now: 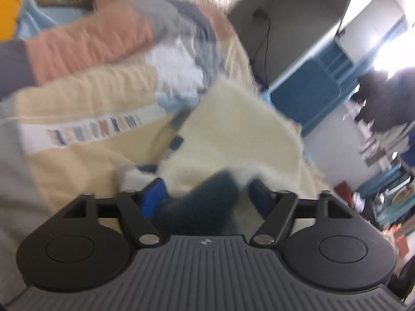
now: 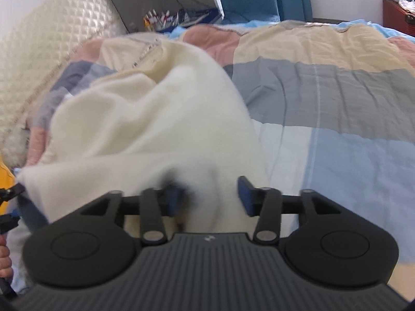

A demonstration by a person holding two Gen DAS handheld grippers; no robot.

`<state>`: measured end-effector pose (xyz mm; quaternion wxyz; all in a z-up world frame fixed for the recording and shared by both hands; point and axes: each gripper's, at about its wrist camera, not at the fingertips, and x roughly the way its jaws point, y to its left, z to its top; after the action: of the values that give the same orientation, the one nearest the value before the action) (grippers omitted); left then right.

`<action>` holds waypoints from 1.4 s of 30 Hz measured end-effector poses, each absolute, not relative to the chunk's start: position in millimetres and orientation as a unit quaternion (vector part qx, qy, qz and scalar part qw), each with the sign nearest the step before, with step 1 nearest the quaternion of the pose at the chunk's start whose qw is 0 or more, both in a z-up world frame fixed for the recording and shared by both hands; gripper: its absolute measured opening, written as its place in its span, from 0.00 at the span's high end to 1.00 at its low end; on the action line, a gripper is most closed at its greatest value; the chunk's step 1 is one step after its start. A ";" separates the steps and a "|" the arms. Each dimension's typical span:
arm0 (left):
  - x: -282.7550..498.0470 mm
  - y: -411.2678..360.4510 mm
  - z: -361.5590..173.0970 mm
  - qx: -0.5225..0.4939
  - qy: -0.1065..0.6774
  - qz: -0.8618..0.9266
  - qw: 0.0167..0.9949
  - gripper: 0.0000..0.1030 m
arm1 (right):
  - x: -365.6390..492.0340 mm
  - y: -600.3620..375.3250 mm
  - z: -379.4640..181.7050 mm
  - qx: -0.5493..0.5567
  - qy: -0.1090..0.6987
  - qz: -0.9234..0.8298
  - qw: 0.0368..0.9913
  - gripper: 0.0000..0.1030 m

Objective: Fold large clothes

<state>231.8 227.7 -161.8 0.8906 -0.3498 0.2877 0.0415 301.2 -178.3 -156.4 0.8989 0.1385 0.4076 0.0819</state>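
A large cream fleece garment (image 1: 233,129) with dark blue trim lies bunched on a bed. In the left wrist view my left gripper (image 1: 205,197) has its jaws apart, and a dark blue part of the garment (image 1: 207,202) sits between the blue pads, loosely, with gaps at the sides. In the right wrist view the same cream fleece (image 2: 145,119) is heaped to the left and runs down between the jaws of my right gripper (image 2: 208,197). Those jaws also stand apart around the cloth. Both views are motion-blurred.
The bed carries a patchwork quilt (image 2: 324,85) in beige, grey, pink and light blue. A quilted cream headboard (image 2: 46,39) stands at the far left. A blue cabinet (image 1: 306,90) and cluttered shelves (image 1: 384,155) stand beyond the bed's edge. A wooden nightstand (image 2: 399,15) is far right.
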 end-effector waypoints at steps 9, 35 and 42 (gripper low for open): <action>187.8 201.8 -122.1 -0.372 0.232 -0.028 0.898 0.18 | 248.2 -218.5 -134.5 0.249 0.329 0.092 0.906 0.31; 262.5 134.3 -216.8 -0.414 0.396 -0.063 0.817 0.18 | 205.4 -188.2 -151.0 0.353 0.313 0.145 0.870 0.30; 256.4 140.0 -221.3 -0.415 0.393 -0.064 0.818 0.18 | 191.5 -184.1 -162.0 0.396 0.327 0.140 0.846 0.30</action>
<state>256.4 140.0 -221.3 0.8181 -0.4151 0.3928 -0.0635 191.5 -184.1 -162.0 0.8462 0.3964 0.3275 0.1401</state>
